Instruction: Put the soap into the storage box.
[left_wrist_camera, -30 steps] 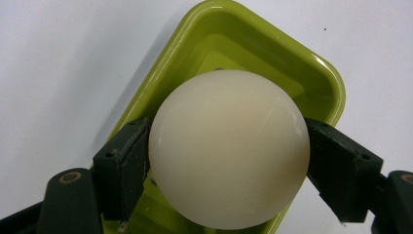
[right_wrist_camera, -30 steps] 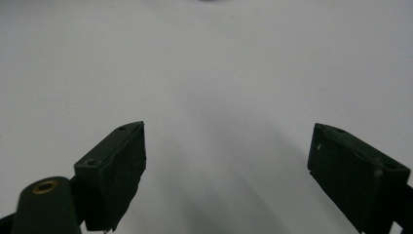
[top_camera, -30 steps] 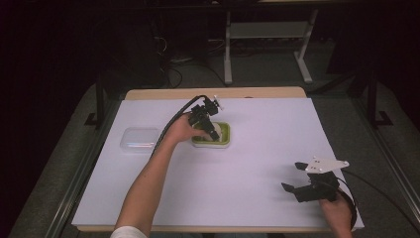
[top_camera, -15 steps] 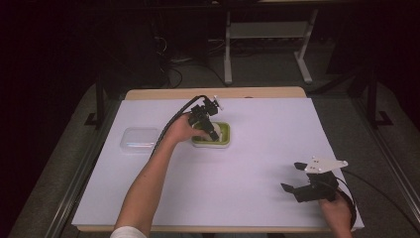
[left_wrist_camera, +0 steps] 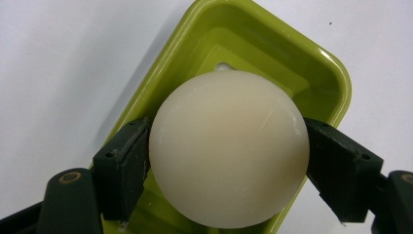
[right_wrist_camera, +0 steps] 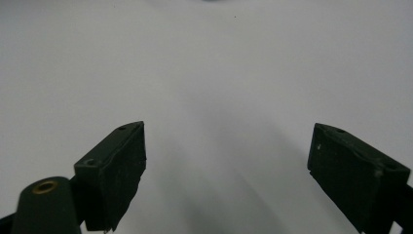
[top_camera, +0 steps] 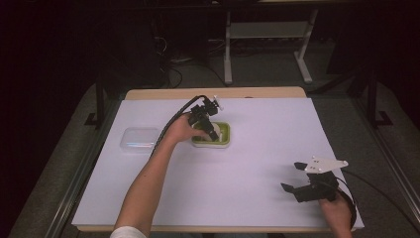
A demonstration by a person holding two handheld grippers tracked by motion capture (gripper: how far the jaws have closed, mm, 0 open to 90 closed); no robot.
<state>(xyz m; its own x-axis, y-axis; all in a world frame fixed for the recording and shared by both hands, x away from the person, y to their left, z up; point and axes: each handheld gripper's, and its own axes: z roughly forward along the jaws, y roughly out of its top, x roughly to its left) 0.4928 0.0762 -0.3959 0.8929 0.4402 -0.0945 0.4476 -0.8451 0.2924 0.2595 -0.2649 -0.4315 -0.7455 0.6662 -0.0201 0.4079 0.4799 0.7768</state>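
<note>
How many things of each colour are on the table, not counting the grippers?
Green: 1, the tray
Cream: 1, the ball, between the left gripper's jaws
Clear: 1, the plastic box
Total: 3

This looked like a lab or test room, not a home: the desk [top_camera: 257, 148] was covered with a plain white sheet and stood in a dim room on grey carpet. Behind it, loose cables [top_camera: 171, 62] trailed on the floor beside a white metal frame stand [top_camera: 267, 37].
</note>
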